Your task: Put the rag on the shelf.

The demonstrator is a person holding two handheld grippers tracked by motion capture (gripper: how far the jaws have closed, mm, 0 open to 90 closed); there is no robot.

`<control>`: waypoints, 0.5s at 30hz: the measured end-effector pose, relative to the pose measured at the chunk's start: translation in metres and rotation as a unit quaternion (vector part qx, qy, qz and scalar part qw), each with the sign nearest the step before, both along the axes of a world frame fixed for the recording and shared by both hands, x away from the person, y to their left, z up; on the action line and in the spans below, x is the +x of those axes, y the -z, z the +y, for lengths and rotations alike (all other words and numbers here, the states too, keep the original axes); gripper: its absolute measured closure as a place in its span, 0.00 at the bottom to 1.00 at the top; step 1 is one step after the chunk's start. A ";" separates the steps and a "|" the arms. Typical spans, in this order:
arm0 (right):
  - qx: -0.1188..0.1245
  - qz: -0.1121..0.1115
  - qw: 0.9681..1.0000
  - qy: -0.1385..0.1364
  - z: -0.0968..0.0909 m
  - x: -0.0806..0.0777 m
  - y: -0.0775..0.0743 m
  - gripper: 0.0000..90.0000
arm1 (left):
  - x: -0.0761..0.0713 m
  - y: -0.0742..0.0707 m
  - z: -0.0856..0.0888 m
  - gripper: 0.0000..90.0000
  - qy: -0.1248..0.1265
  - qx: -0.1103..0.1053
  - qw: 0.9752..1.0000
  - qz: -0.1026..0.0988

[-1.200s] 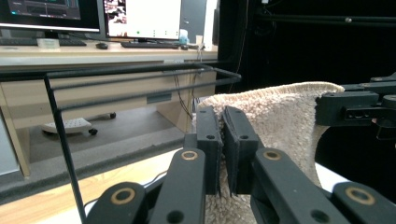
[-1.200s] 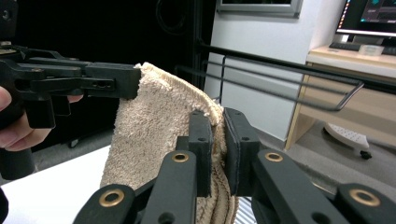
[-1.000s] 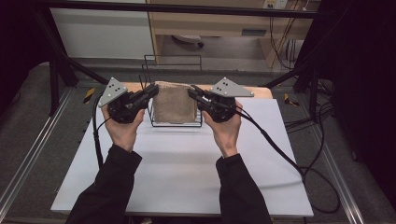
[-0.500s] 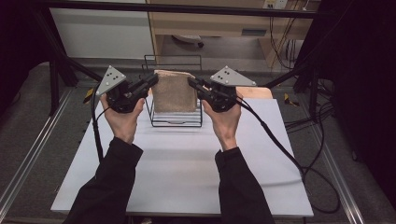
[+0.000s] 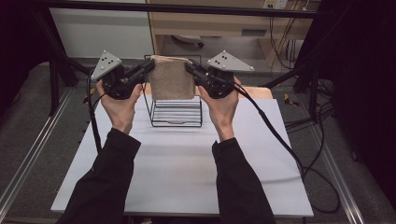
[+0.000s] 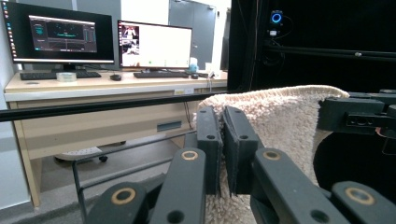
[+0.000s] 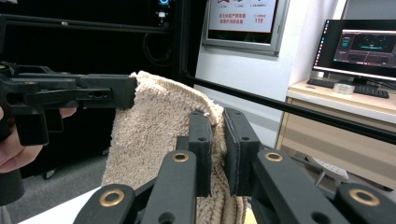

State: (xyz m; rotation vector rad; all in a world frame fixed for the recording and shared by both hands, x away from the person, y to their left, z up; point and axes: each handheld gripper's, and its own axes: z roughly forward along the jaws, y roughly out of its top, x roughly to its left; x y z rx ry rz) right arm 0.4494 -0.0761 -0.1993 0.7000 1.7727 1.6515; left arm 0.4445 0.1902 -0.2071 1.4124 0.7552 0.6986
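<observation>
A beige towel (image 5: 172, 78) hangs stretched between both grippers above a black wire rack (image 5: 176, 112) at the back of the white table (image 5: 182, 163). My left gripper (image 5: 150, 66) is shut on the towel's upper left corner, and my right gripper (image 5: 188, 66) is shut on its upper right corner. In the left gripper view the jaws pinch the towel's (image 6: 275, 116) fuzzy edge at my left gripper (image 6: 221, 140), with the other gripper at the far corner. The right gripper view shows the towel (image 7: 159, 126) clamped in my right gripper (image 7: 218, 140).
The wire rack stands open-topped under the towel, with horizontal bars at its base. Cables (image 5: 275, 135) trail from the right gripper across the table's right side. A wooden desk (image 6: 93, 88) with monitors stands beyond the table. Black frame posts flank the table.
Both grippers have lifted the towel up out of the wire rack and away from me; it now hangs higher, above the rack.
</observation>
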 end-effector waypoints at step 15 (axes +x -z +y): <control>0.004 -0.008 1.000 0.004 0.007 0.017 -0.021 0.92 | 0.018 -0.021 0.003 0.95 -0.009 0.000 1.000 -0.009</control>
